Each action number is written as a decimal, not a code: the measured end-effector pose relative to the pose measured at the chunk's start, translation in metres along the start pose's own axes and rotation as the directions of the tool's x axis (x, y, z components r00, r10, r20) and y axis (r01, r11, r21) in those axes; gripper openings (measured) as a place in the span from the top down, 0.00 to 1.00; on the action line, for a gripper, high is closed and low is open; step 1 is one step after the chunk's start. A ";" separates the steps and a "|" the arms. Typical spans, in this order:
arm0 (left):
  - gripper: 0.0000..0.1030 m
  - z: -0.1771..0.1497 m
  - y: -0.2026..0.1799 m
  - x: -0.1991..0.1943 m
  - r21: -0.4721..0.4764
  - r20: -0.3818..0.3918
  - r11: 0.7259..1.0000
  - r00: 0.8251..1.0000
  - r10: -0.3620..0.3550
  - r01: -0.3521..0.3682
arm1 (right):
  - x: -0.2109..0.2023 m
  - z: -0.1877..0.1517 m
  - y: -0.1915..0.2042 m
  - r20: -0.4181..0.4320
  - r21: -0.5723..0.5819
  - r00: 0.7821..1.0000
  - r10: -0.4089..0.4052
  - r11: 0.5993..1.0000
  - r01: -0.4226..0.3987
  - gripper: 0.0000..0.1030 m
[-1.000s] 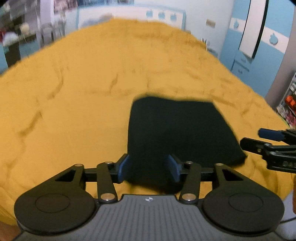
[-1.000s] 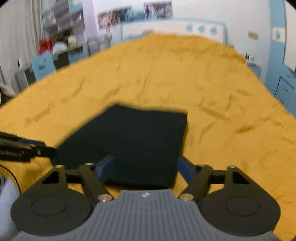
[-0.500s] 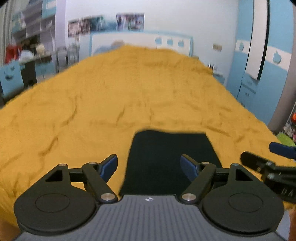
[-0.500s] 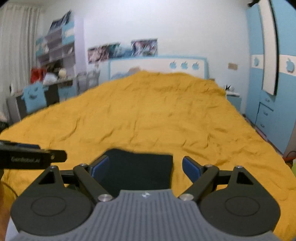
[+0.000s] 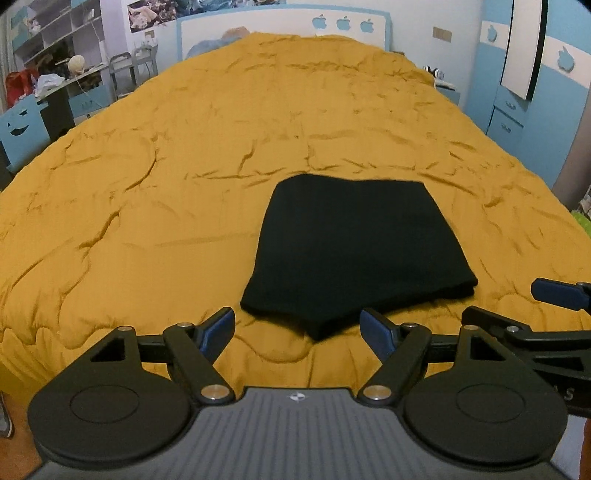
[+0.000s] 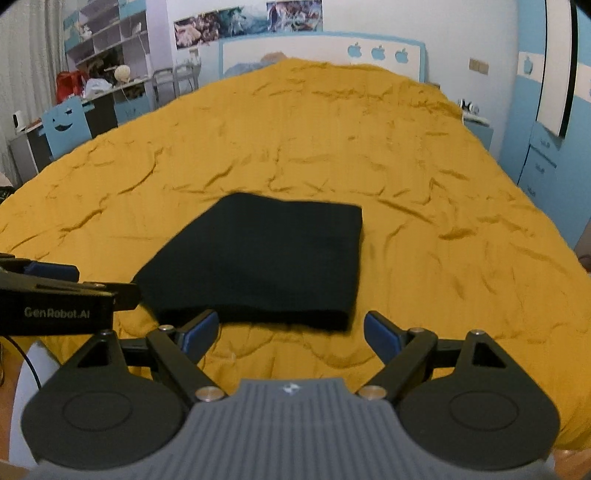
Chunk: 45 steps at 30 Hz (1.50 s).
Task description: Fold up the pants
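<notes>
1. Fingers [image 5: 218, 326] of the left gripper [image 5: 297, 328] are spread wide; nothing sits between the blue pads, and they hang above the quilt just short of the pants' near edge.
2. Fingers [image 6: 382, 334] of the right gripper [image 6: 291, 332] are likewise spread apart and grip nothing; both tips stand just short of the near hem.
3. Black pants [image 5: 354, 247] lie folded into a compact, roughly square stack, flat on the orange quilt [image 5: 147, 192], near the foot of the bed and roughly centred across its width.
4. In the left wrist view, the stack's near corner points between the two left pads. Layered edges show at the stack's right near corner.
5. In the right wrist view, the pants [image 6: 269, 262] lie ahead and slightly left of centre; the left gripper [image 6: 74, 291] enters from the left edge, with its tip in front of the stack's left near corner.
6. In the left wrist view, the right gripper [image 5: 550, 314] enters from the right edge, apart from the stack.
7. Surroundings: a white and blue headboard [image 5: 280, 26] with apple shapes at the far end; a blue wardrobe [image 5: 532, 85] on the right; a cluttered desk [image 6: 107, 92] and a blue chair [image 6: 64, 127] with a face cut-out on the left; posters [image 6: 247, 20] on the far wall.
8. The quilt between both grippers and the stack is wrinkled but bears no other object.
</notes>
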<state>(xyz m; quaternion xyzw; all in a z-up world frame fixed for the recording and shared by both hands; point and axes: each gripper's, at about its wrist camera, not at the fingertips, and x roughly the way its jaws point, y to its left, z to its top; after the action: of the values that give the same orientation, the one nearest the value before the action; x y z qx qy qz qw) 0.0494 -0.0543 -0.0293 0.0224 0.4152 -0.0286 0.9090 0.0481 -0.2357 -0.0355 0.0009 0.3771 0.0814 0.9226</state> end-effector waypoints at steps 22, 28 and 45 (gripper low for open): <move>0.13 -0.003 0.000 -0.012 -0.001 0.015 1.000 1.000 0.007 -0.007 | -0.009 -0.005 -0.002 0.008 -0.001 1.000 0.020 1.000 -0.020 0.20; 0.13 -0.004 0.000 -0.015 0.004 0.023 1.000 1.000 0.008 -0.008 | -0.013 -0.005 0.000 0.019 -0.008 1.000 0.022 1.000 -0.022 0.20; 0.13 -0.004 -0.001 -0.019 0.006 0.032 1.000 0.999 0.013 -0.013 | -0.018 -0.007 0.002 0.025 -0.011 1.000 0.019 1.000 -0.018 0.20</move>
<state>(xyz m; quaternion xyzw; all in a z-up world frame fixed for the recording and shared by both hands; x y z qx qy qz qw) 0.0340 -0.0541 -0.0178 0.0273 0.4005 -0.0243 0.9156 0.0306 -0.2369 -0.0282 0.0006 0.3649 0.0920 0.9265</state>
